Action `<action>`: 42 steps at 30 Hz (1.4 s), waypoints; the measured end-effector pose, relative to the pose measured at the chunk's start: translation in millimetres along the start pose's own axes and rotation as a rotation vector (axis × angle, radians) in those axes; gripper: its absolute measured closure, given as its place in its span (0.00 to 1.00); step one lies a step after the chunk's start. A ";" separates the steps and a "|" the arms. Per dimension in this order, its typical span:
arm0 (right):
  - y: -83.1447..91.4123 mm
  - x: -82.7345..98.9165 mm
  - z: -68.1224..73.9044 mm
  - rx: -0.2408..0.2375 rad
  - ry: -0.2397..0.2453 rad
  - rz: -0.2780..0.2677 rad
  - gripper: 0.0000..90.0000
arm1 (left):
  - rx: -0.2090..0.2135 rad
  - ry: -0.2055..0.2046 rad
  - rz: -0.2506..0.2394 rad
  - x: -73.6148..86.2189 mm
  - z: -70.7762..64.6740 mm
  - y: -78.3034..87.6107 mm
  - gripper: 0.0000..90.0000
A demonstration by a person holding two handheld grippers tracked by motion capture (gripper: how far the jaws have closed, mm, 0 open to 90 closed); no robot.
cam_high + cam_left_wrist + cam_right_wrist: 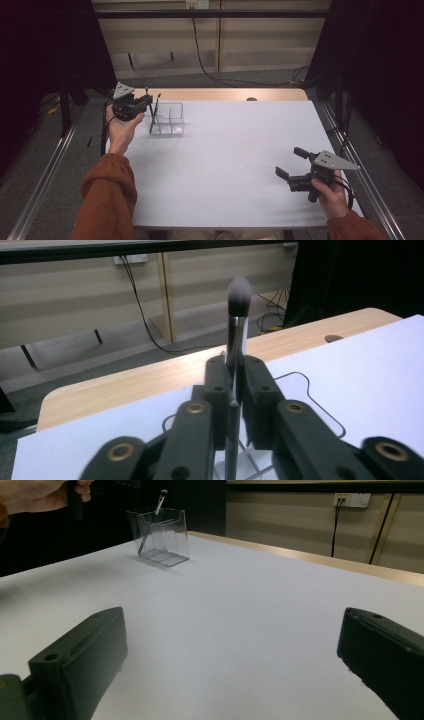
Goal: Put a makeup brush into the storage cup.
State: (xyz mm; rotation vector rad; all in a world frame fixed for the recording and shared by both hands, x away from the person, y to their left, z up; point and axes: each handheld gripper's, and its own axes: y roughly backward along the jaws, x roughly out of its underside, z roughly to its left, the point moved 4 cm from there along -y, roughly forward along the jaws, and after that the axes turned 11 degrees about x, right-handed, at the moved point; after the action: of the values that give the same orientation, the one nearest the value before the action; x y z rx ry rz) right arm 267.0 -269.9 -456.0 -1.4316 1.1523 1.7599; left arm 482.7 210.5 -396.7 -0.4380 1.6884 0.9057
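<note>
A makeup brush with a silver handle and dark bristles stands upright between the tips of my left gripper. Its lower end sits in a clear plastic organiser. The jaws are nearly together, with a thin dark gap beside the handle, so the pads do not seem to press on it. From above, the left gripper is at the organiser's left end, where the brush leans. The right gripper view shows the brush slanting in the organiser. My right gripper rests open and empty near the table's right front.
A white sheet covers most of the wooden table, leaving a bare strip at the back. Dark curtains stand on both sides, and cables run over the floor behind. The person's left hand is near the organiser.
</note>
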 end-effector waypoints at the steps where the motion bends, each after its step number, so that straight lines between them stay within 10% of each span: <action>1: 0.0 0.1 0.0 0.000 0.002 0.001 0.00 | -0.007 0.003 -0.002 -0.2 0.6 0.5 0.82; 9: 0.2 0.1 0.2 -0.001 0.001 0.001 0.00 | -0.052 0.032 -0.034 1.3 2.7 0.5 0.45; 25: 1.4 0.3 -1.0 0.004 -0.003 -0.003 0.00 | -0.036 0.043 -0.030 0.2 -0.1 3.2 0.05; 42: 1.5 0.7 -3.3 0.008 -0.006 -0.005 0.00 | 0.026 0.014 -0.034 0.8 -11.5 12.2 0.03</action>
State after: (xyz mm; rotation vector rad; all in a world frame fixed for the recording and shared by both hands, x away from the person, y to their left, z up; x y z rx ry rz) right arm 267.0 -273.6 -456.4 -1.4224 1.1499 1.7531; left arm 466.6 209.7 -392.2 -0.4556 1.6984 0.8568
